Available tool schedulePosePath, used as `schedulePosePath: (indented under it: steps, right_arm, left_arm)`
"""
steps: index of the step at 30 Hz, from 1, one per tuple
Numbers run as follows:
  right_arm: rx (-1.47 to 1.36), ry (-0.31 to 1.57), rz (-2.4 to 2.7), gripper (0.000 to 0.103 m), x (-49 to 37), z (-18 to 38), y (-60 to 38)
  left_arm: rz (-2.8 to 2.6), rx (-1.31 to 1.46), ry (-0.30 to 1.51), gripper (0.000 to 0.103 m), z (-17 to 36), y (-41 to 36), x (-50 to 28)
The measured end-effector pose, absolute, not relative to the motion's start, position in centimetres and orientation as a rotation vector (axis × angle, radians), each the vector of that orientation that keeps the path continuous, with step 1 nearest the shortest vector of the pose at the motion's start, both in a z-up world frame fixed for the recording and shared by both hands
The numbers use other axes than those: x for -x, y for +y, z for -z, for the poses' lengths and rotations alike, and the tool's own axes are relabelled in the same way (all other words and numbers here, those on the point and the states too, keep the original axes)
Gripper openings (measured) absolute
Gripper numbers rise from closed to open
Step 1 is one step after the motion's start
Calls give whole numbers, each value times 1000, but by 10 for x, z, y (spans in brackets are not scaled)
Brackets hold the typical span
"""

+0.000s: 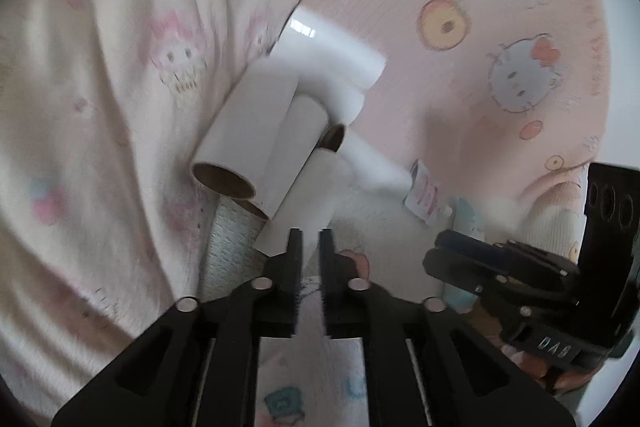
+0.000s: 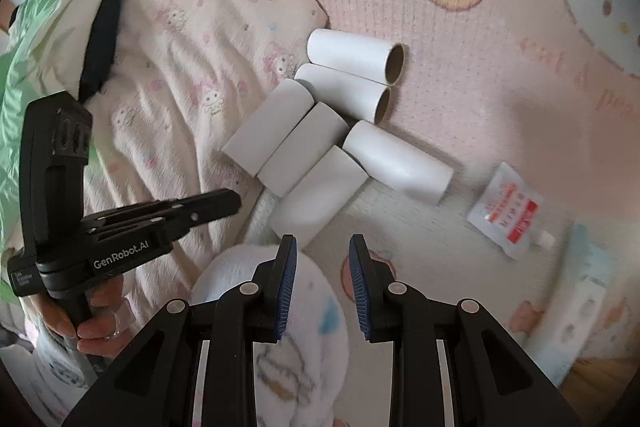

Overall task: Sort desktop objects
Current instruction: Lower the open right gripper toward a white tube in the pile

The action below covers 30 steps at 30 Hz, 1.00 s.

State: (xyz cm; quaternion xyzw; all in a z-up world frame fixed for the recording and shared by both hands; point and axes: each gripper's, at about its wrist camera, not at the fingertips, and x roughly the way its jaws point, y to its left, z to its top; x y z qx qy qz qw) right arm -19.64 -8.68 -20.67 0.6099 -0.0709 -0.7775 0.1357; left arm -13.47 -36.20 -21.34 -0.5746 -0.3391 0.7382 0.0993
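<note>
Several white cardboard tubes (image 2: 320, 123) lie in a cluster on a pink cartoon mat (image 2: 460, 59); they also show in the left wrist view (image 1: 280, 131). A small white sachet with red print (image 2: 506, 209) lies to their right; it also shows in the left wrist view (image 1: 426, 195). My right gripper (image 2: 323, 243) is open and empty, just short of the nearest tube (image 2: 320, 197). My left gripper (image 1: 310, 237) is nearly closed on nothing, its tips at the end of a tube (image 1: 304, 203). The left gripper also shows in the right wrist view (image 2: 228, 201), left of the tubes.
A cream printed blanket (image 2: 192, 39) lies bunched left of the tubes. A green quilt (image 2: 48, 7) lies beyond it. A white fleece cloth (image 2: 400, 227) lies under the near tubes and the sachet. The right gripper shows at the right of the left wrist view (image 1: 452, 247).
</note>
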Motion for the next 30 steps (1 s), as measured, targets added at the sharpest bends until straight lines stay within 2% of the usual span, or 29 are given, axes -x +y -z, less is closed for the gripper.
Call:
schedulePosePath:
  steps: [2,5,10,18,30]
  right_arm:
    - [-1759,-198,2248,24,200,217,-88]
    - [-1779,-205,2205,24,204,232,-90]
    - [-1835,-216,2143,24,212,258,-93]
    - [-1878,-340,2078,24,223,284,-87]
    - [-1880,-454,2085,24,225,300,-67]
  left_arm:
    - [-2104,1729,-1057,26,225,-362,142]
    - [-2030,1775,-1100,35,240,-360,151]
    - [-2011,1850,-1075,35,254,-355,158]
    - [-1980,1903,-1031,37,267,-343,169]
    - [-1925,1933,-941,37,264,-312,193]
